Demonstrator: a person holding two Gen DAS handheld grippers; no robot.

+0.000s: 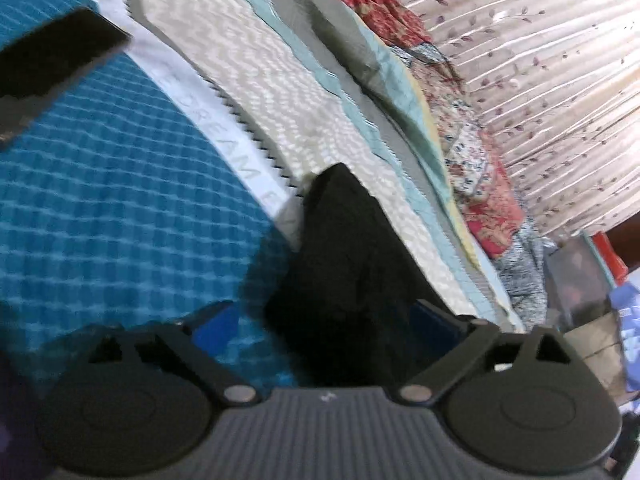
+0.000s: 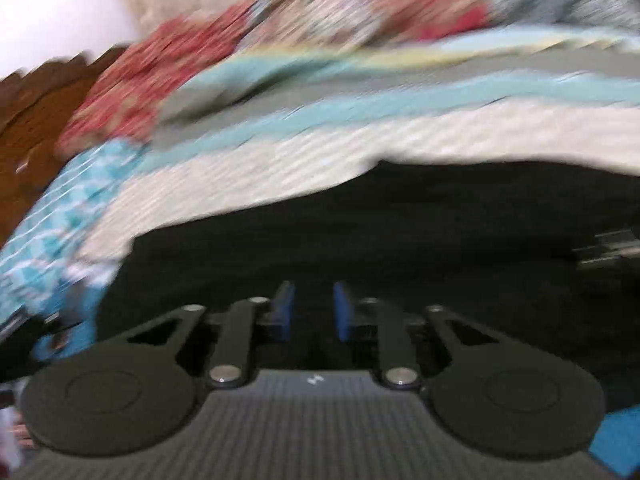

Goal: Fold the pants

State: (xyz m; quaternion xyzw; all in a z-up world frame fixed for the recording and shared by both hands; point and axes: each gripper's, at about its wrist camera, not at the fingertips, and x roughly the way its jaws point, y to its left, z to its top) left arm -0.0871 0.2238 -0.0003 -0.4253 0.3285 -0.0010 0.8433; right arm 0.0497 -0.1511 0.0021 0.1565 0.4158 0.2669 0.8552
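Note:
The black pants (image 1: 344,248) lie bunched on a blue checked blanket (image 1: 100,200), their far tip reaching onto a cream textured cover (image 1: 280,80). My left gripper (image 1: 326,320) stands wide open around the near end of the pants; its blue pads (image 1: 216,322) do not press the cloth. In the right wrist view, which is blurred, the pants (image 2: 400,220) fill the lower half as a broad dark spread. My right gripper (image 2: 314,308) hangs low over them with its blue pads (image 2: 284,308) close together. The narrow gap is dark, and whether cloth is pinched there I cannot tell.
Folded teal, grey and cream bedding (image 1: 360,92) and red patterned quilts (image 1: 492,216) are stacked behind the pants. A pale leaf-print curtain (image 1: 540,80) hangs at the right. A blurred dark shape (image 1: 60,48) crosses the upper left. A brown wooden edge (image 2: 36,112) is at the far left.

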